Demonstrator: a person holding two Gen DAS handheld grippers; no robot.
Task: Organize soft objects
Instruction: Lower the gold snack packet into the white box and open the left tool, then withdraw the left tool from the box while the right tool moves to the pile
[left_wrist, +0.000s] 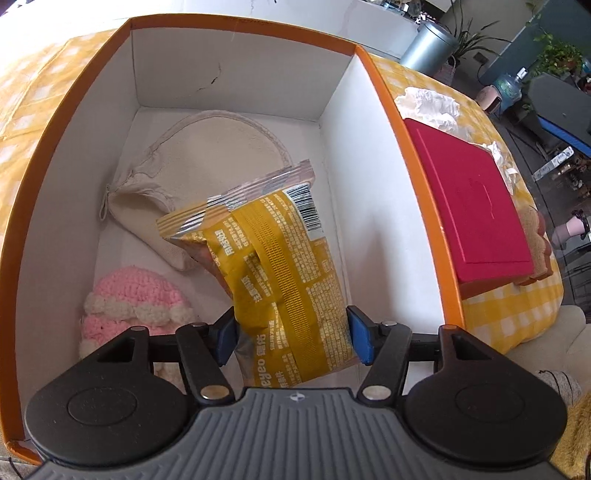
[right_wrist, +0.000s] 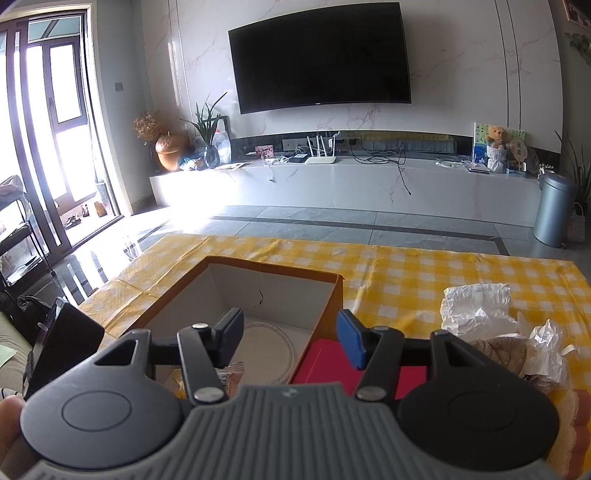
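A: A yellow checked tablecloth (right_wrist: 406, 266) is covering the table, with a living room stretching behind it, a dark television (right_wrist: 321, 61) hanging on the far wall. The orange box (left_wrist: 70, 122) is sitting on the cloth, white inside.

B: And the left gripper (left_wrist: 291, 338) is hanging over the box, pointing steeply down, pinching the near end of the yellow snack packet (left_wrist: 273, 266) between its blue pads. The far end of the packet is tilting out over the cream cloth pouch (left_wrist: 177, 173).

A: The pouch is already lying on the box floor toward the far left, and the pink crocheted piece (left_wrist: 133, 299) is sitting in the near left corner. So the packet is hovering above the free floor on the right.

B: The risk I am seeing is the slick foil. The pads are gripping only one end, so the packet could be slipping or swinging as it goes down.

A: If it is released while tilting, it may be landing on the pouch instead of beside it.

B: The right gripper (right_wrist: 290, 341) is waiting near the box's right wall, spread with nothing between its fingers. Below it the red flat box (left_wrist: 476, 199) is lying just right of the orange box, crumpled white paper (right_wrist: 476, 306) farther right.

A: If that hand is drifting left, it could be knocking the box wall and shifting everything.
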